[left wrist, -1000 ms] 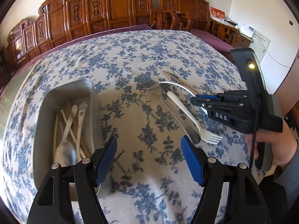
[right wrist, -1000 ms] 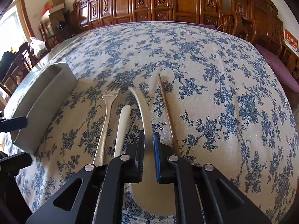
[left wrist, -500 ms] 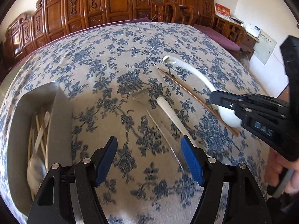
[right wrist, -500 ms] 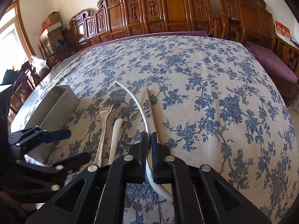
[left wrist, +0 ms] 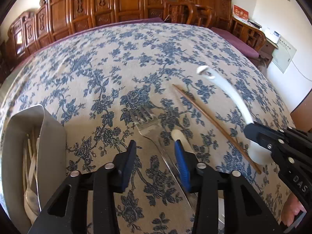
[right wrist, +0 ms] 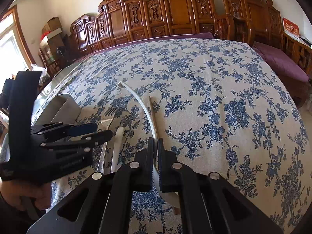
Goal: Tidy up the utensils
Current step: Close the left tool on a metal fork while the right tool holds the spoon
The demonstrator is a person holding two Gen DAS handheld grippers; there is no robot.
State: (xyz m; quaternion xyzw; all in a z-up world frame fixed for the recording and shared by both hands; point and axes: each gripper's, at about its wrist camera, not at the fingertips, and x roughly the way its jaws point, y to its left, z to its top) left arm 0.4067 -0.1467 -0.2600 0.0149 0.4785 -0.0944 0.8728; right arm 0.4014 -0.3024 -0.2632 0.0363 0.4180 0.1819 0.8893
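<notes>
Lettering "DAS" shows in white on the right gripper (left wrist: pixel 251 134), whose jaws are clamped on the white spoon (left wrist: pixel 230 89), held clear of the floral tablecloth (left wrist: pixel 117 62). Jaws of the left gripper (left wrist: pixel 156 158) are closing over the metal fork (left wrist: pixel 144 117) lying on the cloth; the pads do not yet press it. Beside the fork lie a white handle (left wrist: pixel 178 134) and a wooden chopstick (left wrist: pixel 204 115). More utensils sit in the metal tray (left wrist: pixel 52 128) at left.

Home dining room; carved wooden chairs (right wrist: pixel 175 15)
</notes>
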